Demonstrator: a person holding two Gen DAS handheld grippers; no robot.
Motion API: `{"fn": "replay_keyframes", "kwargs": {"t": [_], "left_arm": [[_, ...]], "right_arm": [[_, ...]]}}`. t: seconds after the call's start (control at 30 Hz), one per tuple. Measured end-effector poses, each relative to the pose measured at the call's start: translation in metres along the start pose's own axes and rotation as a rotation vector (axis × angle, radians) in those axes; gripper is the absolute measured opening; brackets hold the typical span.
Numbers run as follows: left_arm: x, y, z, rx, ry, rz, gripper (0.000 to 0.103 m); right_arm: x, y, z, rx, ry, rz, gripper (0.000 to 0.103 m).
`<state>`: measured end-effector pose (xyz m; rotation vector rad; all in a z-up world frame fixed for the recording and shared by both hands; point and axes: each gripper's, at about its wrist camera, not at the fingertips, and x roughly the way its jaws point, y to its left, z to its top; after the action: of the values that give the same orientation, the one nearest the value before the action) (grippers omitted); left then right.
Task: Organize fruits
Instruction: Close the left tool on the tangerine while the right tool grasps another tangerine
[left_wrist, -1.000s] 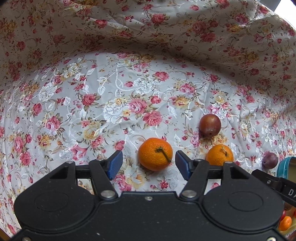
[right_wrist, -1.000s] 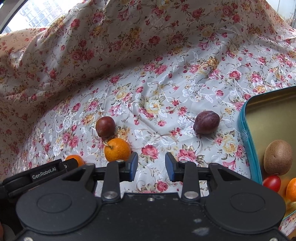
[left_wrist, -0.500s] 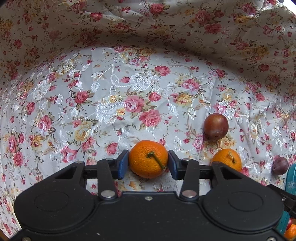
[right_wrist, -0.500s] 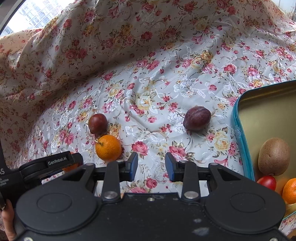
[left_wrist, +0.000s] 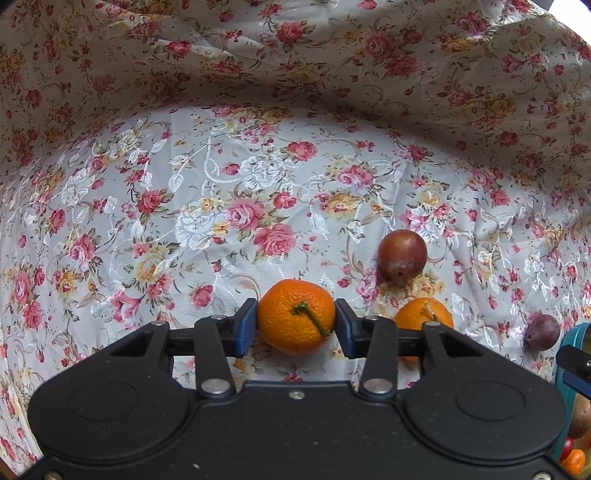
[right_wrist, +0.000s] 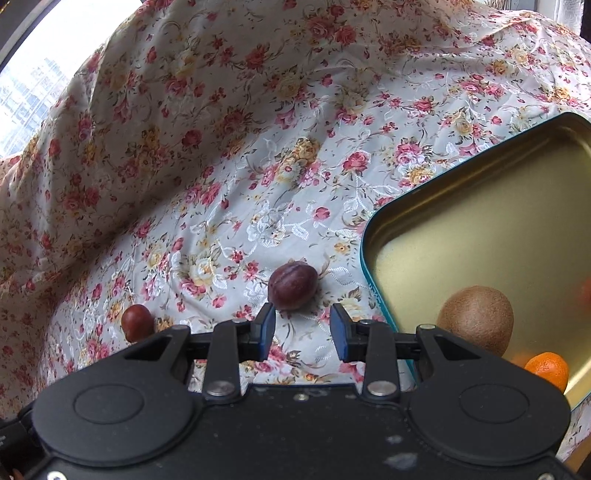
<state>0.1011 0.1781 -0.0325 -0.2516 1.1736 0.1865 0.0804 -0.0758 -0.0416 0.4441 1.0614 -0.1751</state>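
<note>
The left claw (left_wrist: 296, 319) grips a stemmed orange (left_wrist: 295, 315) on the floral cloth (left_wrist: 221, 184), while the right claw (right_wrist: 298, 330) hangs empty, part-open, before a dark plum (right_wrist: 292, 285).

The left gripper (left_wrist: 296, 324) jaws have just closed onto the mandarin (left_wrist: 295, 316).

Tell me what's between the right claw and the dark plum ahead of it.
Only bare floral cloth, per the right wrist view; the right claw is open short of the plum.

A floral cloth (left_wrist: 229, 192) covered the surface, and on it lay 2 oranges (left_wrist: 295, 317) (left_wrist: 421, 314), 2 plums (left_wrist: 402, 255) (right_wrist: 292, 285) and a teal tin (right_wrist: 373, 288).
</note>
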Motion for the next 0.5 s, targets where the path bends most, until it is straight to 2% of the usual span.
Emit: {"fn": "replay_keyframes", "kwargs": {"t": [0.33,0.5], "left_arm": [[-0.006,0.021,0.005,-0.040,-0.060,0.081,0.051],[-0.005,0.038,0.006,-0.067,-0.051,0.080,0.051]], "right_arm": [[0.011,0.066,-0.028,-0.197,0.036,0.091,0.036],[0.017,0.101,-0.043,-0.279,0.042,0.117,0.036]]}}
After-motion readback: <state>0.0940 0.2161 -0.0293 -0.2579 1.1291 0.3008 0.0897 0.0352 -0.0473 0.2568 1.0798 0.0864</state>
